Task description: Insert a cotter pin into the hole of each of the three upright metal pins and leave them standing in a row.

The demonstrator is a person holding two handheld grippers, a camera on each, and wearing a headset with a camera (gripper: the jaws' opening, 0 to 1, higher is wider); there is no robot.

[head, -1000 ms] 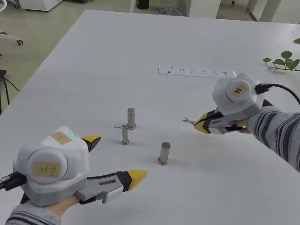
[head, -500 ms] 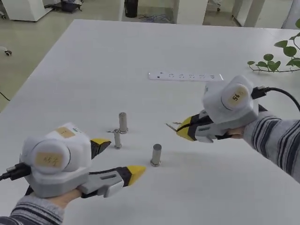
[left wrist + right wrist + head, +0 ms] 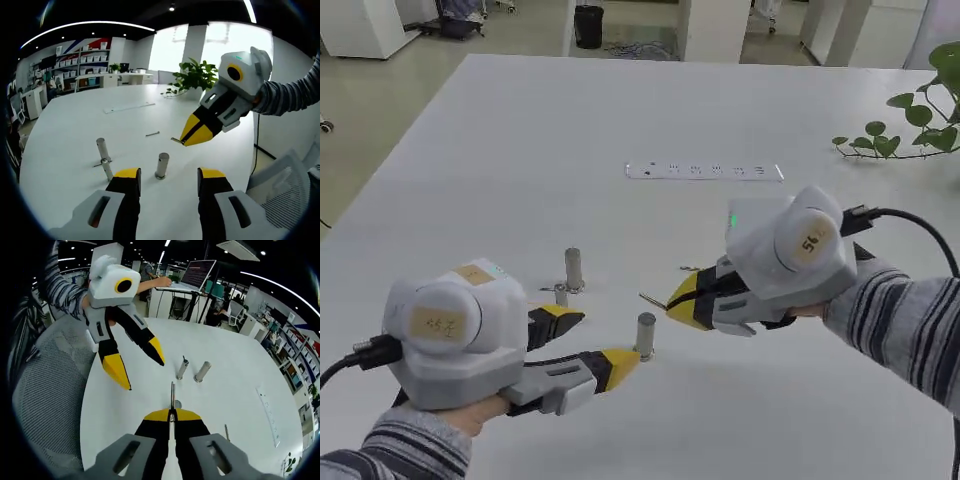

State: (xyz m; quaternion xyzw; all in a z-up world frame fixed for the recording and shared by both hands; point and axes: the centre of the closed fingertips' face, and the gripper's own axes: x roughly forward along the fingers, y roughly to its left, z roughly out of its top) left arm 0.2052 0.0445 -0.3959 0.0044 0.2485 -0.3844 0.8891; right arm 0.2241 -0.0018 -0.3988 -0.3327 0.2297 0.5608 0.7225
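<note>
- Right gripper [image 3: 672, 300], clamping a cotter pin [image 3: 652, 299] at the nearest metal pin's [image 3: 645, 335] 12 o'clock, is risking toppling it; the hole's facing is unclear.
- Left gripper [image 3: 600, 337], jaws apart at 7 o'clock, is bracing nothing.

Open-plan office: monitor [image 3: 198, 273], mesh chair [image 3: 47, 390], storage shelves [image 3: 84, 64]; long white table [image 3: 620, 120], potted plant [image 3: 194, 77]

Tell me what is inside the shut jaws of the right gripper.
A thin cotter pin sticks forward out of the right gripper. Its rear part is covered by the jaws.
</note>
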